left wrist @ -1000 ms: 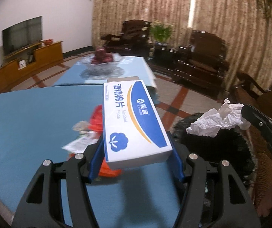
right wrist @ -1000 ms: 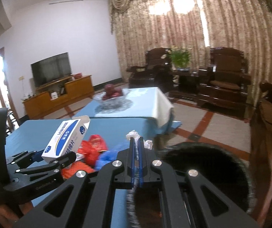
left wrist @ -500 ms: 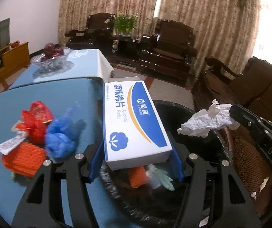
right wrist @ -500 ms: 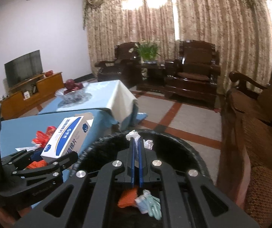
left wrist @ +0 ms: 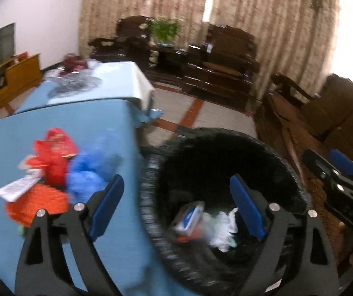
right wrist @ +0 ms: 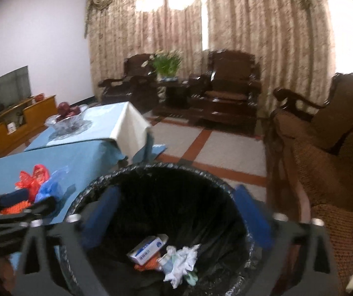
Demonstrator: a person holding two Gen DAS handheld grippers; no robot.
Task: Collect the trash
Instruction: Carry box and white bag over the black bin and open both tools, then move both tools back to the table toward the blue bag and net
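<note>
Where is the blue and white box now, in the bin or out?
In. The box lies at the bottom of the black bin, beside crumpled tissue.

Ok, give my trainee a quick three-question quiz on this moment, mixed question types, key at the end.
1. True or false: the left hand-held gripper grips the alcohol pad box.
2. Multiple choice: the crumpled white tissue lies
A) on the blue table
B) inside the black bin
C) on the floor
3. Short answer: which trash items sit on the blue table?

Key
1. False; its jaws are open and the box lies in the black bin.
2. B
3. The red bag, the blue bag, the orange mesh and a paper tag.
</note>
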